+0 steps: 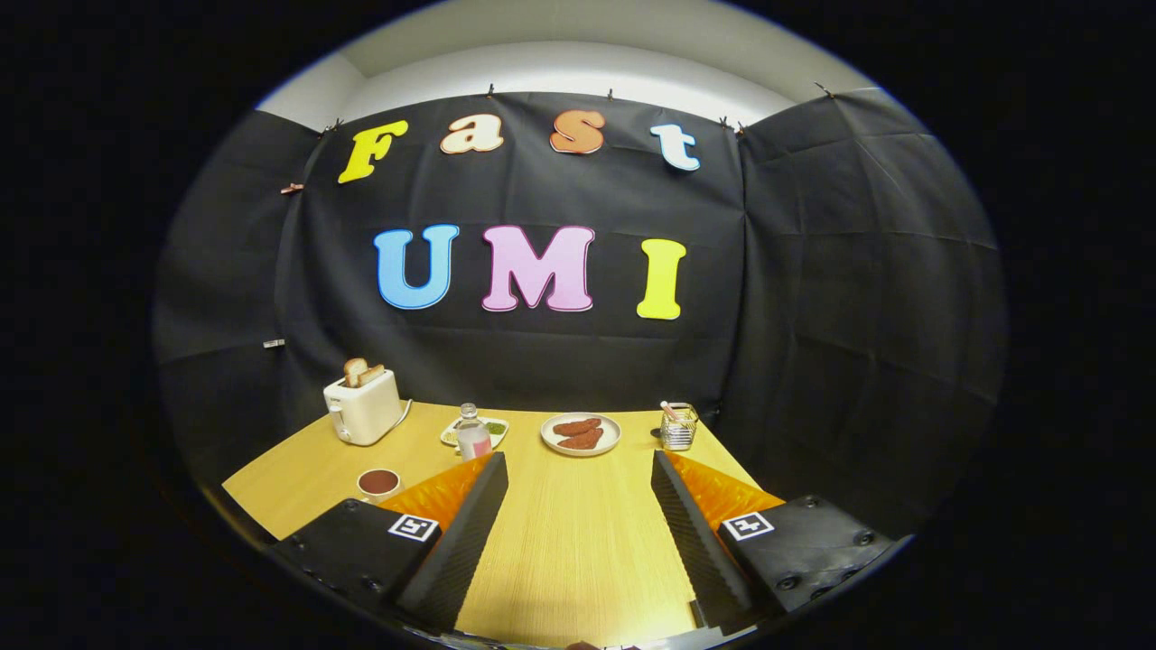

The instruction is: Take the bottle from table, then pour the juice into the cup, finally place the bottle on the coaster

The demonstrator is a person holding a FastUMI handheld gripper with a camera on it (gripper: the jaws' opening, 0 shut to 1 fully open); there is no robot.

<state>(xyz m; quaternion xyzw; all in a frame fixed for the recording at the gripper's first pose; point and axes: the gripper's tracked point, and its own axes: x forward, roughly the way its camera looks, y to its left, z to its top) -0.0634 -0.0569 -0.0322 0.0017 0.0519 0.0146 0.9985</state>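
A small clear bottle (472, 434) with pink juice in its lower part stands upright on the wooden table (578, 533), just beyond my left fingertip. A white cup (378, 485) holding dark red liquid sits to the left of my left finger, nearer than the bottle. My gripper (578, 459) is open, fingers spread wide, with only bare tabletop between them. I cannot make out a coaster from here.
A white toaster (363, 406) with toast stands at the back left. Behind the bottle lies a small white dish (489, 428). A plate (581, 434) of reddish-brown food sits ahead at centre, a wire holder (677, 426) to its right. Black cloth walls surround the table.
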